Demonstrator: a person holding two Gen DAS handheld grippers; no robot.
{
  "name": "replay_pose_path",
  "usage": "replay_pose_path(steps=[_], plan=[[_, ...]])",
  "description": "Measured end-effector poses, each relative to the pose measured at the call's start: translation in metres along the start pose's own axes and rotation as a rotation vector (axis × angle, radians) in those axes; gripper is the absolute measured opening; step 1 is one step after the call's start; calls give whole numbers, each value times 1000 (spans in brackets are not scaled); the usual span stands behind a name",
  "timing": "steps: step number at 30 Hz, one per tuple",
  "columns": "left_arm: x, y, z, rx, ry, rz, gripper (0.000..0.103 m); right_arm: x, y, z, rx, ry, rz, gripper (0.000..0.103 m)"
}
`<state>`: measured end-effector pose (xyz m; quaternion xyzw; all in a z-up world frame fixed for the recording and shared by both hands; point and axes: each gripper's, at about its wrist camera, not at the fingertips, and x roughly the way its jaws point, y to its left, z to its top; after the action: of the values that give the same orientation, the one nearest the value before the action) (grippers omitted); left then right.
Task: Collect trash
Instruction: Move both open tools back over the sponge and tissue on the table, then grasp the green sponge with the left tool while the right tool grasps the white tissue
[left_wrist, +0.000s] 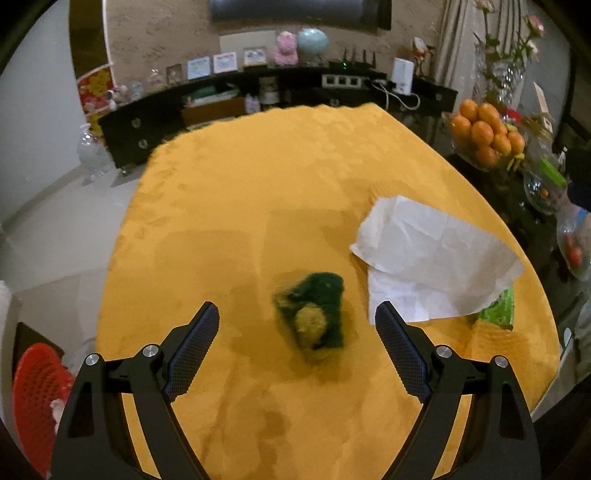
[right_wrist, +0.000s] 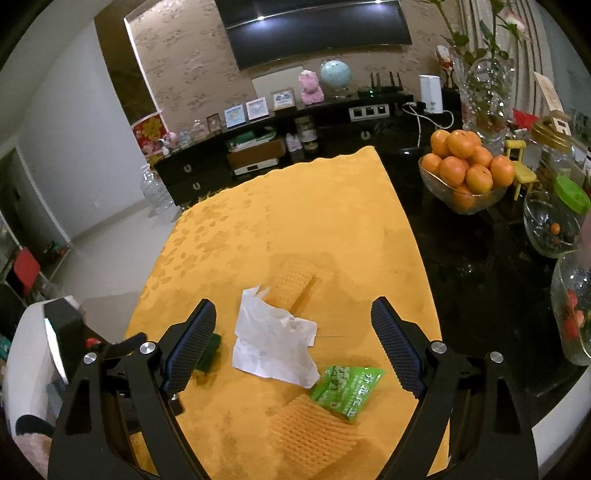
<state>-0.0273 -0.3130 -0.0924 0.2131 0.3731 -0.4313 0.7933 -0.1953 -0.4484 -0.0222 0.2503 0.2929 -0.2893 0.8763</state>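
Two claws, both spread wide and empty: my left claw (left_wrist: 297, 321) frames the dark green wrapper (left_wrist: 314, 314) at lower centre; my right claw (right_wrist: 293, 321) frames the white paper (right_wrist: 273, 339), green packet (right_wrist: 349, 387) lower right, on the counter (right_wrist: 314, 221).

A yellow cloth (right_wrist: 295, 206) is covering the near table. Behind it a black sideboard (right_wrist: 280, 147) is running along a patterned beige wall (right_wrist: 184, 55), carrying picture frames (right_wrist: 245, 110), a pink toy (right_wrist: 311, 86), a globe (right_wrist: 335, 74) and a router (right_wrist: 384, 86). A dark TV (right_wrist: 314, 29) is hanging above, catching a glint of light. At right a bowl of oranges (right_wrist: 465, 166) and a glass vase (right_wrist: 484, 99) are standing on a dark glossy top (right_wrist: 480, 277). Pale floor (right_wrist: 110, 236) is showing at left, beside a white wall (right_wrist: 66, 147).
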Motion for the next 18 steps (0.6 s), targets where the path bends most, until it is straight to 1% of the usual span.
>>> replay_pose_path(steps=[1,3,5,6,8,10,12,13,18], plan=[[4,-2,-1,5,6,-1,83,1,-1,0,2,3,-3,83],[15,-4,-3,20,24,0,76,4,-2,0,2,10,-10,83],[22,-4,-3,16,42,-6,61,9,-3,-2,0,21,-19,83],[26,-3,-2,11,50,-10,57,11,-4,-2,-1,25,-22,83],[33,0,-3,-5,65,-23,39,15,-5,-3,-3,36,-28,83],[34,3,-4,-17,62,-36,38,18,-6,-5,-5,44,-34,83],[33,3,-4,-13,54,-40,32,23,-7,-6,-5,53,-44,83],[31,3,-4,-9,50,-40,31,25,-8,-6,-3,57,-47,83],[13,10,1,-34,7,-29,31,36,-8,-9,-10,85,-23,83]])
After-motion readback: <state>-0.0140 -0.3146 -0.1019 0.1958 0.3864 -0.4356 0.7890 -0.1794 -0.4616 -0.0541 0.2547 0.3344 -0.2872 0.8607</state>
